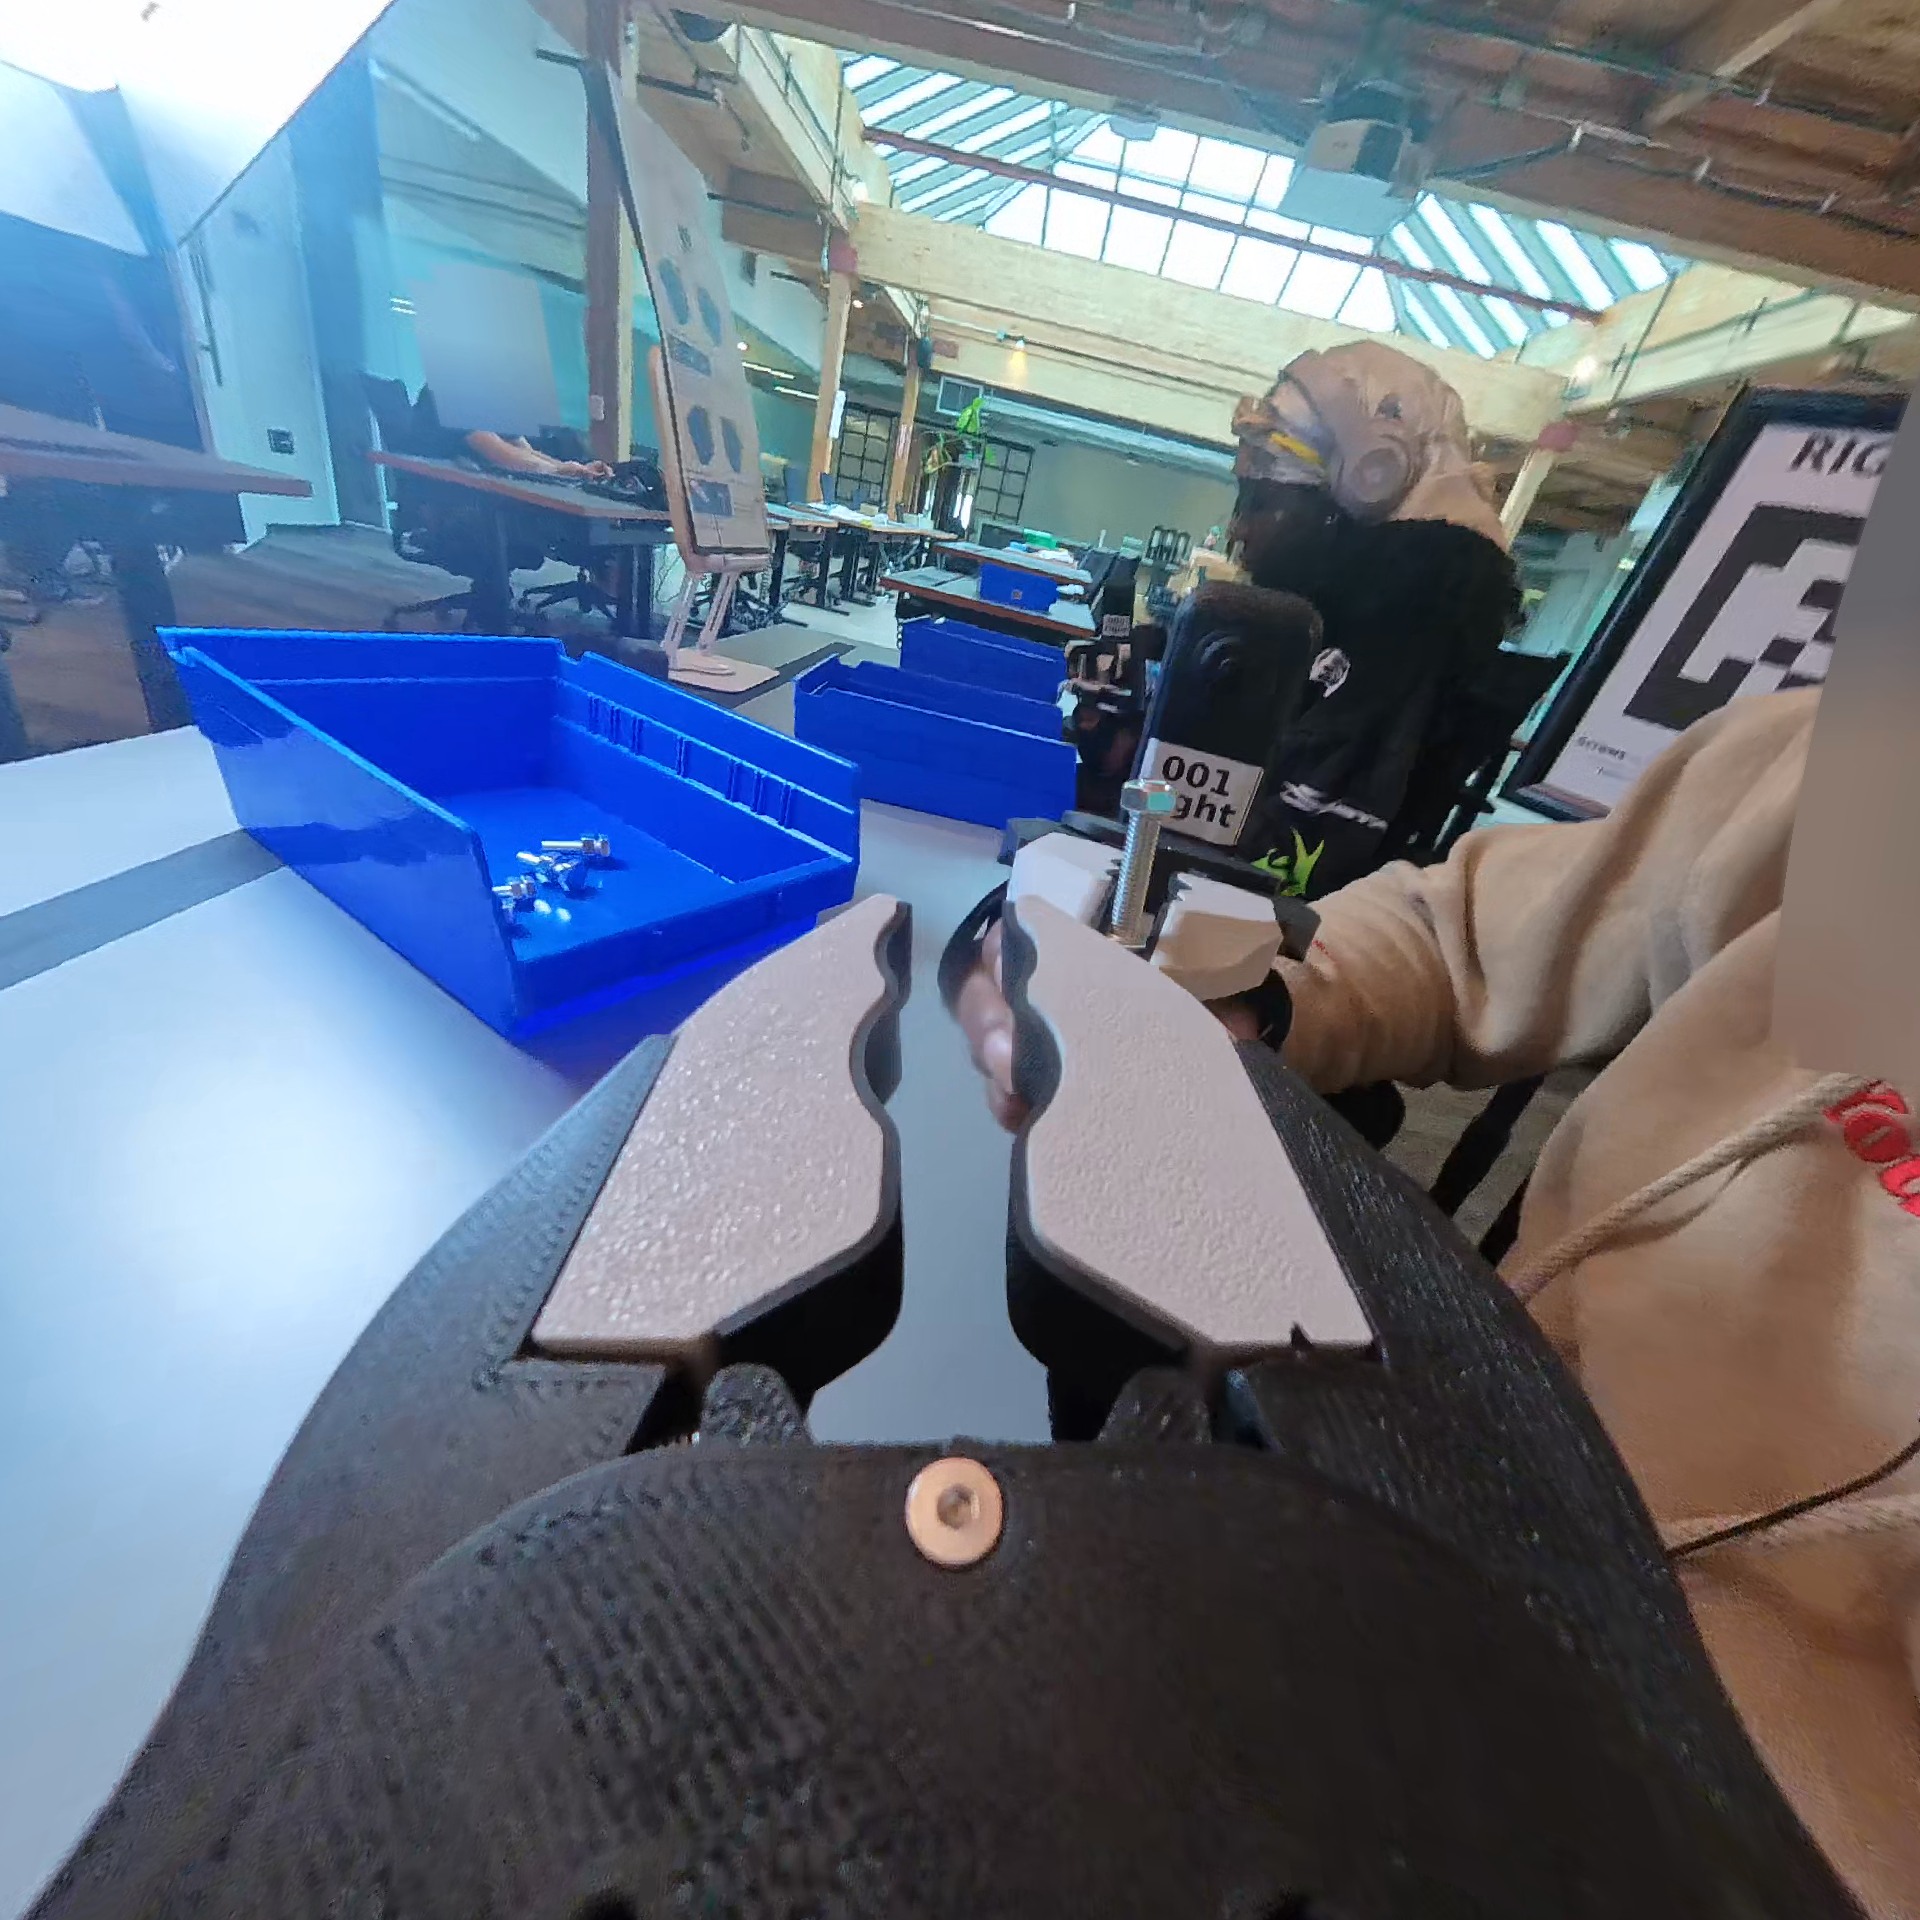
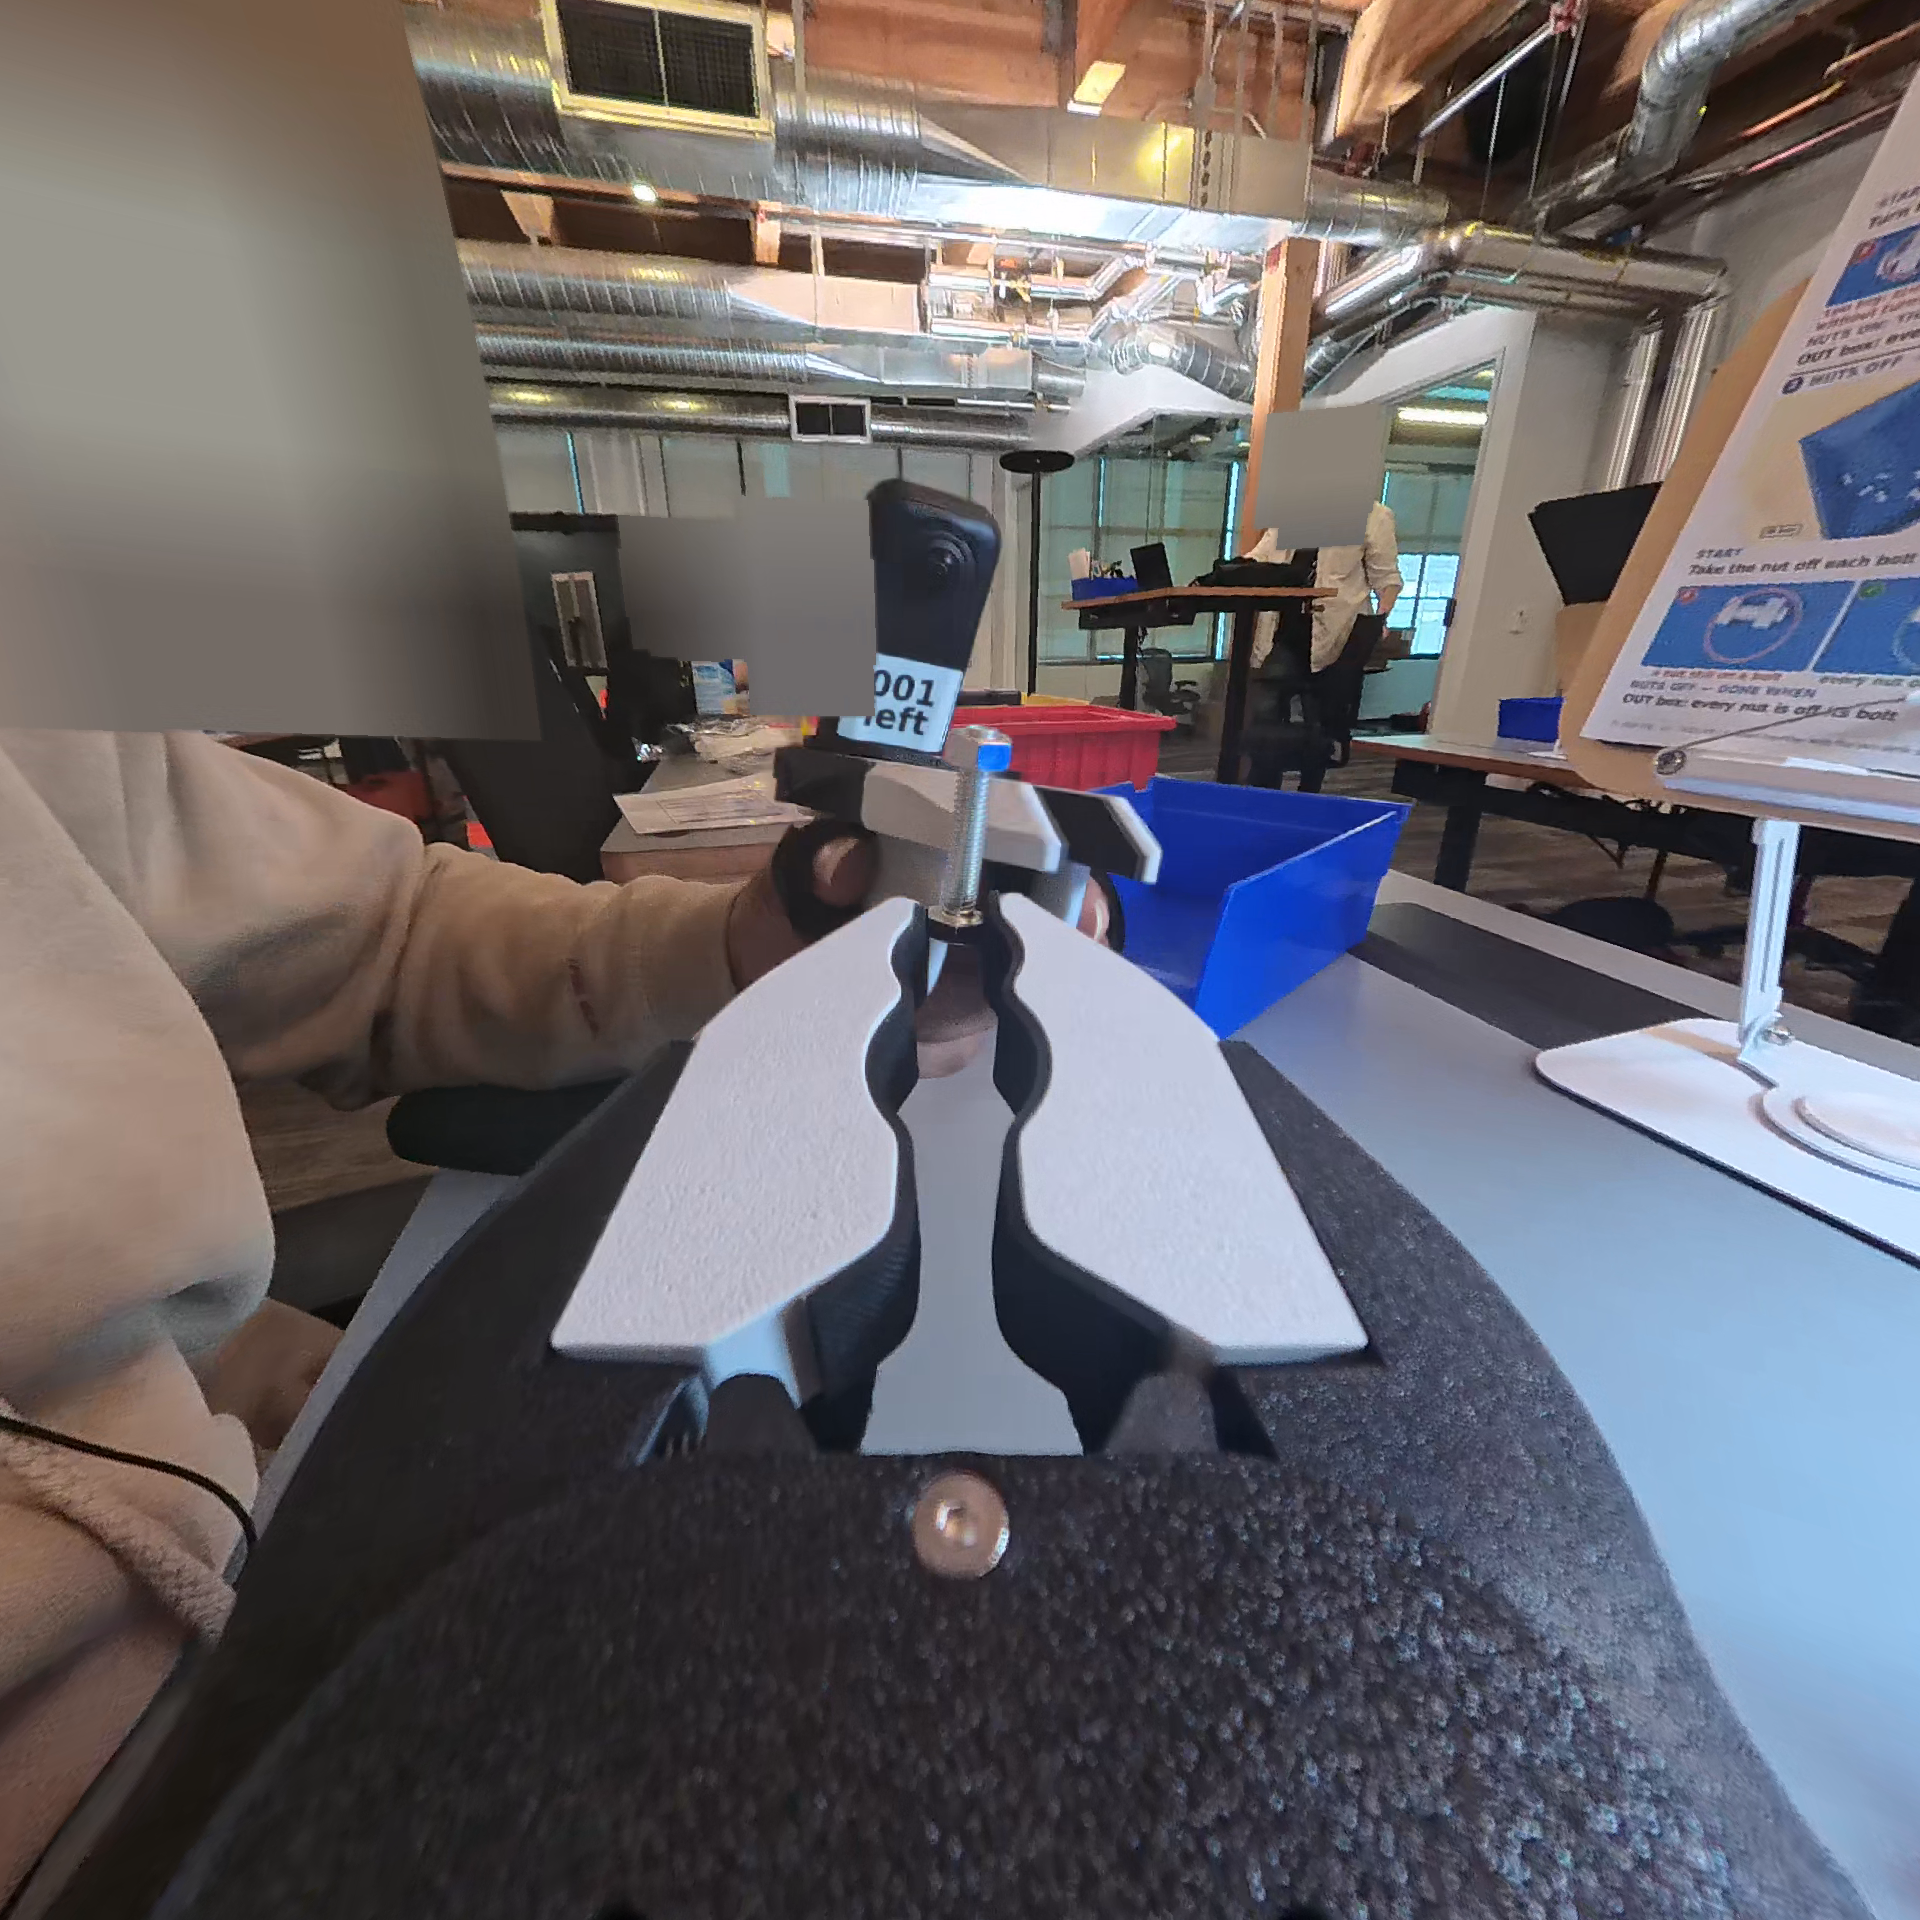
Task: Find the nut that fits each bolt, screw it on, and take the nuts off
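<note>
Right hand-held gripper (image 2: 957, 923) tight around half-hidden bolt (image 2: 972, 821); left hand-held gripper (image 1: 954, 920) narrowly agape, empty.

My left gripper (image 1: 948, 940) has matt, pebbled pale plastic pads on a black, ribbed printed body; my right gripper (image 2: 958, 930) is built the same, its black shell grainier. The bolt (image 2: 970, 831) is bright threaded metal, its nut (image 2: 954, 914) shiny. The blue bin (image 1: 436, 831) is glossy plastic. The surface (image 1: 208, 1195) is smooth matt grey. My sleeve (image 1: 1538, 914) is soft beige cloth.
</note>
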Demonstrator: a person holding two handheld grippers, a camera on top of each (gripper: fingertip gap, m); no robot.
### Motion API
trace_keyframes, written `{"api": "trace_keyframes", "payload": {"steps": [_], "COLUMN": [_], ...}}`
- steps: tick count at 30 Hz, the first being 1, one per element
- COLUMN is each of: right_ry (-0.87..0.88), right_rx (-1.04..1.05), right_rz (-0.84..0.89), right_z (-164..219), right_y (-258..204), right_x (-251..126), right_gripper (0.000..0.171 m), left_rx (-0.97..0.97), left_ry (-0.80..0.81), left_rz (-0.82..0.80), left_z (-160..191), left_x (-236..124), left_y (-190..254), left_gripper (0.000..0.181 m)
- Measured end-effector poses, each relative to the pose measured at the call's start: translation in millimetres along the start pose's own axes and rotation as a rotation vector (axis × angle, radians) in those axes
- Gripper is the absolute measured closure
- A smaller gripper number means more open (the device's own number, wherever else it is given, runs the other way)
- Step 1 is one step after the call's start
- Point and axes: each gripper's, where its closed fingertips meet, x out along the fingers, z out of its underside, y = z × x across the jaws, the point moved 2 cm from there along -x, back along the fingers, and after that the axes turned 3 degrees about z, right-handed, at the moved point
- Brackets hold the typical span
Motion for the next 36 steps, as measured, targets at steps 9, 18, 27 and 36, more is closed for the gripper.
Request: {"api": "trace_keyframes", "payload": {"steps": [9, 18, 27, 36], "right_ry": [-0.040, -0.048, -0.001, 0.019], "right_rx": [-0.016, -0.014, 0.002, 0.021], "right_rz": [0.031, 0.045, 0.033, 0.017], "right_z": [7.6, 9.6, 1.6, 0.3], "right_y": [3.8, 7.0, 7.7, 6.1], "right_x": [2.2, 2.7, -0.5, -1.1], "right_gripper": [0.161, 0.161, 0.161, 0.162], "left_rx": [0.022, 0.030, 0.025, 0.020], "left_ry": [0.028, 0.041, 0.045, 0.032], "left_rz": [0.049, 0.050, 0.001, 0.001], "left_z": [-7.2, -10.5, -11.5, -10.3], "left_x": [7.8, 9.9, 4.5, 5.5], "left_y": [15.7, 19.5, 10.3, 9.6], "left_gripper": [0.158, 0.152, 0.167, 0.173]}}
